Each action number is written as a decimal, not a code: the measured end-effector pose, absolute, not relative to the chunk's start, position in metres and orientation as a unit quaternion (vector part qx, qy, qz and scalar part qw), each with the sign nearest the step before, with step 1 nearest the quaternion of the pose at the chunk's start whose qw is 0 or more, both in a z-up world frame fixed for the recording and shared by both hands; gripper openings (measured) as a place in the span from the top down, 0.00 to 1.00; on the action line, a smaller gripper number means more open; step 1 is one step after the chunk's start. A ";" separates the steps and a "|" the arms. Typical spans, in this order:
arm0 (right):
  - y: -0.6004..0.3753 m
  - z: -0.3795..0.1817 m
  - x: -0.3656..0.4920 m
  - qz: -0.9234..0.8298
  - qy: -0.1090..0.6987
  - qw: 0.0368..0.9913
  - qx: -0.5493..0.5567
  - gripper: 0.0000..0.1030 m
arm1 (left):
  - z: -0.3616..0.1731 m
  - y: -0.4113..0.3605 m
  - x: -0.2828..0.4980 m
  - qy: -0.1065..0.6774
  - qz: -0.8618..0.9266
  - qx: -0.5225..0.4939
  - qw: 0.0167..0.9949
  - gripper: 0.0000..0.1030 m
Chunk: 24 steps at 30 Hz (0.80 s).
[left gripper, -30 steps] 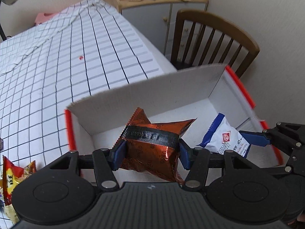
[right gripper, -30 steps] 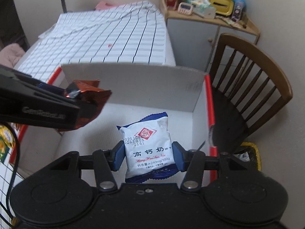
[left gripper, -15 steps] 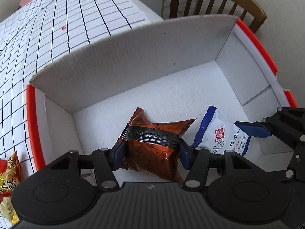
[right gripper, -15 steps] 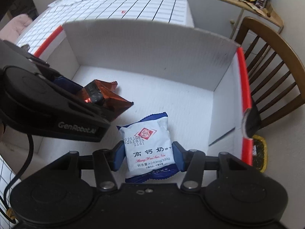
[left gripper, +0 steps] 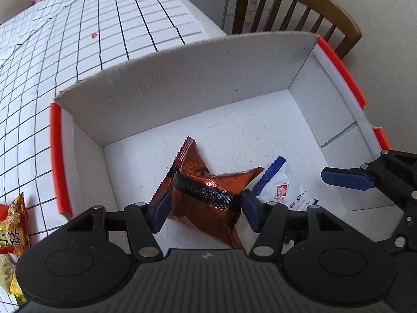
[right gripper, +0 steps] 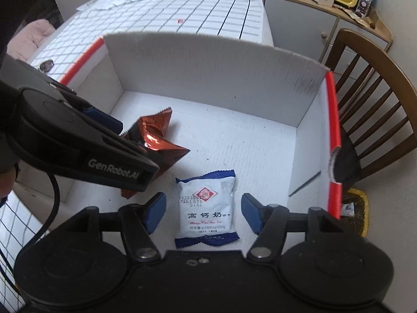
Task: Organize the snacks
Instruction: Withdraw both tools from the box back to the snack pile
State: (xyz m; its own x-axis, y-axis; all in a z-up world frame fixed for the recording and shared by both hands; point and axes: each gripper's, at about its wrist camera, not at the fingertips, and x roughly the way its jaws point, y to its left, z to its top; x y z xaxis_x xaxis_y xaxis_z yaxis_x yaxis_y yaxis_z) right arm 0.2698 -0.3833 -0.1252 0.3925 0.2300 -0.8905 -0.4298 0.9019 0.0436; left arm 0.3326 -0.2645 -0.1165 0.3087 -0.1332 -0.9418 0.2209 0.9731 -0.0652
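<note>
Since the earlier frames both grippers have dropped into the box (right gripper: 216,78), and the right one has let go of its packet. Left to right: more snack bags (left gripper: 11,224) wait on the checked cloth outside the box's left wall. The left gripper (left gripper: 204,206) has its jaws closed on the orange packet (left gripper: 208,187), pinching it across the dark band at its middle, low over the box floor near the left wall; whether the packet touches the floor I cannot tell. The right gripper (right gripper: 203,211) stands with jaws wide apart, clear of the white packet (right gripper: 206,206), which lies flat on the floor between them, nearer the front edge. Both packets look light, puffy and crinkly with slick film; they likely take a mid-body pinch best, gently, since the contents may crush.
</note>
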 end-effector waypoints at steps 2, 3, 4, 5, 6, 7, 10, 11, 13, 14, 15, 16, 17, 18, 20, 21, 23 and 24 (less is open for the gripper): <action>-0.386 -0.119 0.268 0.199 0.507 0.834 -0.093 0.38 | -0.109 -0.263 0.327 0.569 -0.110 0.034 0.814 0.43; -0.387 -0.116 0.266 0.199 0.503 0.836 -0.090 0.37 | -0.105 -0.261 0.324 0.564 -0.110 0.033 0.818 0.43; -0.389 -0.112 0.266 0.198 0.500 0.839 -0.086 0.35 | -0.100 -0.258 0.320 0.558 -0.111 0.030 0.822 0.43; -0.390 -0.109 0.264 0.198 0.496 0.842 -0.082 0.32 | -0.094 -0.256 0.317 0.553 -0.113 0.027 0.825 0.43; -0.391 -0.105 0.263 0.197 0.492 0.844 -0.078 0.32 | -0.089 -0.253 0.314 0.549 -0.115 0.026 0.827 0.43; -0.391 -0.101 0.261 0.197 0.488 0.847 -0.074 0.31 | -0.083 -0.251 0.310 0.543 -0.116 0.024 0.831 0.43; -0.391 -0.091 0.256 0.197 0.476 0.854 -0.066 0.31 | -0.070 -0.243 0.300 0.527 -0.121 0.017 0.841 0.43; -0.390 -0.087 0.253 0.197 0.472 0.857 -0.064 0.30 | -0.065 -0.239 0.296 0.522 -0.123 0.013 0.844 0.43; -0.388 -0.081 0.248 0.197 0.464 0.862 -0.060 0.28 | -0.056 -0.232 0.289 0.513 -0.125 0.007 0.850 0.43; -0.387 -0.078 0.246 0.195 0.459 0.865 -0.058 0.26 | -0.052 -0.229 0.285 0.508 -0.127 0.004 0.852 0.43; -0.386 -0.074 0.242 0.195 0.455 0.867 -0.057 0.26 | -0.048 -0.226 0.281 0.503 -0.129 0.003 0.854 0.43; -0.385 -0.070 0.239 0.195 0.451 0.869 -0.056 0.26 | -0.042 -0.222 0.277 0.498 -0.131 0.001 0.857 0.43; -0.383 -0.067 0.236 0.195 0.447 0.871 -0.054 0.26 | -0.038 -0.219 0.273 0.493 -0.133 0.000 0.860 0.43; -0.381 -0.063 0.232 0.195 0.443 0.874 -0.053 0.25 | -0.034 -0.216 0.269 0.488 -0.136 -0.002 0.862 0.43; -0.377 -0.054 0.223 0.194 0.432 0.879 -0.049 0.24 | -0.026 -0.209 0.259 0.477 -0.139 -0.004 0.868 0.43; -0.375 -0.051 0.220 0.192 0.427 0.883 -0.046 0.24 | -0.022 -0.205 0.255 0.471 -0.141 -0.005 0.871 0.43; -0.369 -0.043 0.212 0.190 0.417 0.888 -0.038 0.22 | -0.014 -0.196 0.245 0.461 -0.143 -0.007 0.876 0.43; -0.366 -0.040 0.208 0.190 0.413 0.890 -0.033 0.21 | -0.011 -0.192 0.241 0.457 -0.144 -0.010 0.878 0.43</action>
